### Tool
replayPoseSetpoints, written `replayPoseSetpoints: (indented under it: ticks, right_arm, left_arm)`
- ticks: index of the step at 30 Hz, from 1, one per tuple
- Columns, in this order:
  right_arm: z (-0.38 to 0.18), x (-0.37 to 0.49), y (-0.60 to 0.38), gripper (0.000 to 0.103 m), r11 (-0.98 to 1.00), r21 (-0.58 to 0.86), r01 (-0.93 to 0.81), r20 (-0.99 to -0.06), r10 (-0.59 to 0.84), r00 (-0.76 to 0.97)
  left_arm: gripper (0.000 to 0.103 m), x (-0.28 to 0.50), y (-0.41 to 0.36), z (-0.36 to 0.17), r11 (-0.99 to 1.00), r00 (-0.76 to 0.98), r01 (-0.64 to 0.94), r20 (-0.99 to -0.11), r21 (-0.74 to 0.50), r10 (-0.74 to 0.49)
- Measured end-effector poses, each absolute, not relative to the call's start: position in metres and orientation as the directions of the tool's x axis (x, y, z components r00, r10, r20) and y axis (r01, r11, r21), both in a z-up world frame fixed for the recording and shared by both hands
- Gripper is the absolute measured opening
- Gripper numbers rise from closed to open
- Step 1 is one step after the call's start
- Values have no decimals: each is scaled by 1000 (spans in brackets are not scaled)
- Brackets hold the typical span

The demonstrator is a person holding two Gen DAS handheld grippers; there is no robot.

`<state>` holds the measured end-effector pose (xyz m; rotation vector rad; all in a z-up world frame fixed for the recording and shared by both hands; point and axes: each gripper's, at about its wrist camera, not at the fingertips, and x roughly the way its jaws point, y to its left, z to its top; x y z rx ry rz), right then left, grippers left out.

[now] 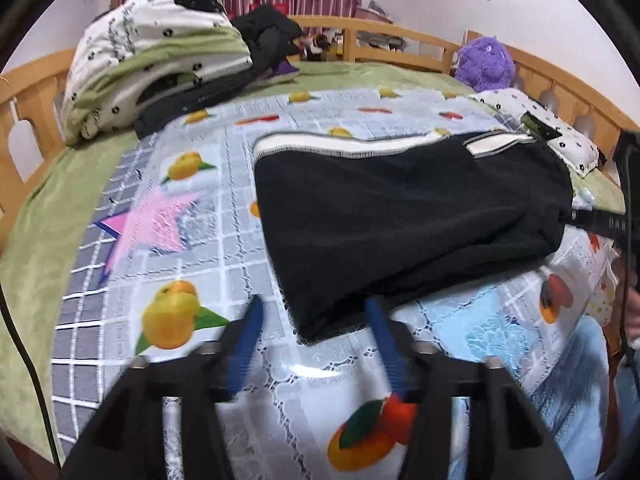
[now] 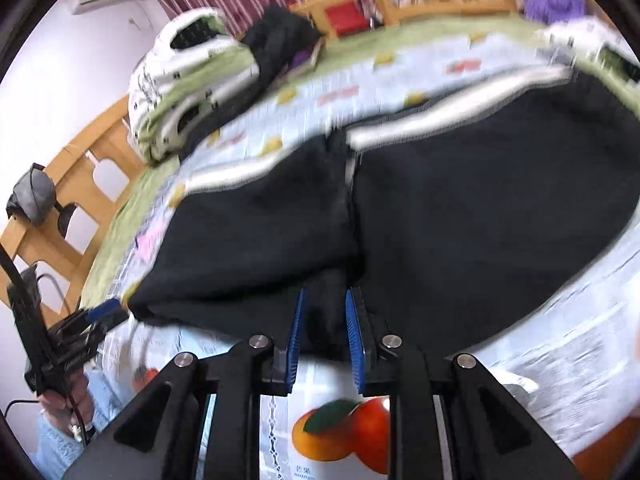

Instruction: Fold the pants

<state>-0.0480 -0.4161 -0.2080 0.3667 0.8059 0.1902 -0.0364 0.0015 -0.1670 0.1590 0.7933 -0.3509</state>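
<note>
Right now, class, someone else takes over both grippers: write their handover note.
Left gripper: open, nothing between its fingers, hovering at the near corner of the black pants.
Right gripper: fingers narrow with a bunch of the pants' near edge between them; grip unconfirmed.
Pants lie on the fruit-print cover, white stripe at the far edge.
Done: pants already doubled over into a shorter stack.
Left: probably one more fold, then smooth flat.

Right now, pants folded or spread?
Folded. The black pants lie doubled on the fruit-print cloth, one layer's edge crossing the other in the right wrist view.
</note>
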Motion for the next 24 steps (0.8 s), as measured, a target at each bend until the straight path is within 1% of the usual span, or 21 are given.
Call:
replayPoseSetpoints:
  ticks: [3, 6, 7, 8, 10, 11, 12, 13, 16, 17, 19, 22, 23, 24]
  right_arm:
    - [-192, -38, -422, 22, 917, 397, -30, -643, 301, 704]
    - [-196, -10, -420, 23, 913, 408, -11, -660, 303, 687]
    - [-200, -4, -419, 26, 912, 410, -6, -669, 305, 678]
    - [-210, 5, -416, 25, 911, 413, 4, -692, 311, 652]
    - [-222, 15, -413, 12, 918, 397, 23, -726, 299, 619]
    - [-222, 15, -410, 10, 926, 378, -3, -723, 297, 624]
    - [-217, 12, -409, 9, 930, 366, -25, -715, 298, 633]
    - [-206, 6, -414, 9, 921, 387, -43, -688, 319, 652]
    - [-179, -17, -436, 5, 844, 531, -74, -583, 427, 691]
    - [-175, -25, -438, 5, 835, 544, -77, -573, 437, 693]
    - [-183, -34, -430, 5, 846, 528, -74, -606, 436, 665]
    - [-220, -36, -414, 5, 882, 469, -41, -704, 401, 586]
    - [-233, -34, -410, 5, 885, 465, -27, -724, 399, 562]
    - [-239, -35, -409, 6, 882, 470, -27, -723, 403, 561]
  left_arm:
    - [58, -36, 3, -153, 938, 665, 346, -705, -3, -247]
    - [58, -20, 0, -142, 952, 675, 307, -701, -15, -229]
    - [58, -16, -1, -140, 954, 676, 300, -702, -18, -225]
    - [58, -10, -2, -137, 956, 678, 291, -700, -23, -224]
    - [58, -2, -3, -136, 961, 677, 276, -705, -21, -210]
    - [58, 2, -3, -136, 962, 678, 272, -706, -17, -204]
    - [58, 3, -3, -136, 963, 680, 269, -706, -13, -200]
    - [58, 5, -4, -135, 964, 683, 265, -704, -8, -194]
    - [58, 8, -1, -130, 967, 692, 255, -695, -18, -195]
    - [58, 10, -1, -130, 967, 689, 254, -697, -26, -200]
    - [59, 16, -2, -135, 968, 676, 248, -709, -38, -201]
    - [59, 27, -8, -149, 971, 658, 233, -728, -46, -192]
    - [59, 31, -10, -155, 973, 646, 227, -741, -46, -186]
    - [59, 37, -13, -163, 973, 624, 227, -760, -45, -181]
